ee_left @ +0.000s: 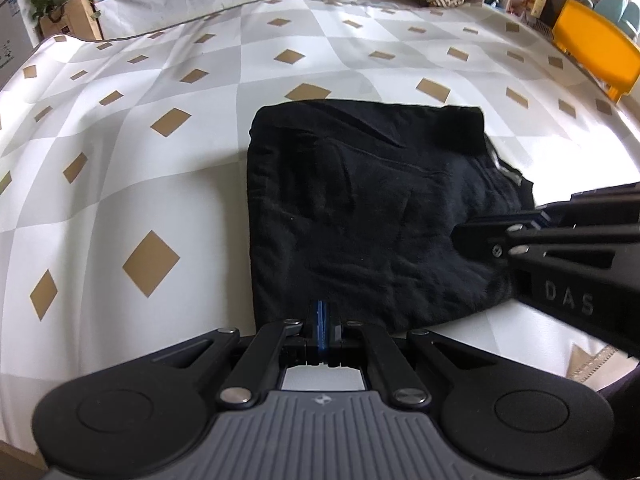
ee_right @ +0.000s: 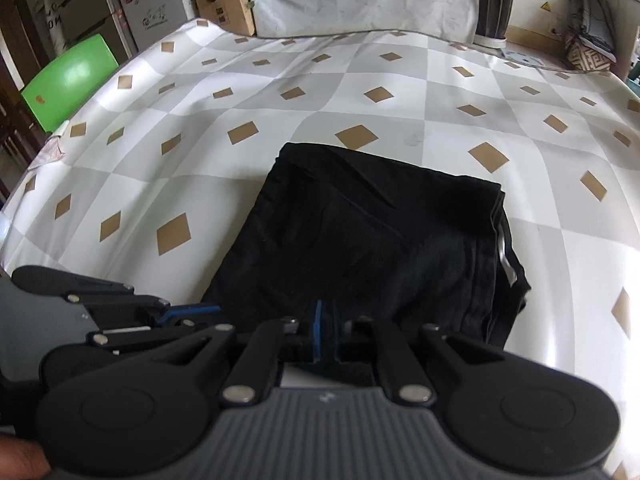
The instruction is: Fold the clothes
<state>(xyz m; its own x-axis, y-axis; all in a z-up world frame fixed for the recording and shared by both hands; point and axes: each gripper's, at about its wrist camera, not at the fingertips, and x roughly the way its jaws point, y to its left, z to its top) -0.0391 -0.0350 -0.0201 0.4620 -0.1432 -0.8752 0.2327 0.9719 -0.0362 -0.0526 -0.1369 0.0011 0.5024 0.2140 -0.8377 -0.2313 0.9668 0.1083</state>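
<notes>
While level, both grippers pinching garment.

Both wrist cams low and close over the bench, facing forward; left views from the left, right from the right; shared: black garment.

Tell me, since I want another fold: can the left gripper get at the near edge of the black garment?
Probably yes. The left gripper, jaws shut, sits right at the near edge of the black garment, with nothing between them. The right gripper is at the same edge, off to the side.
</notes>
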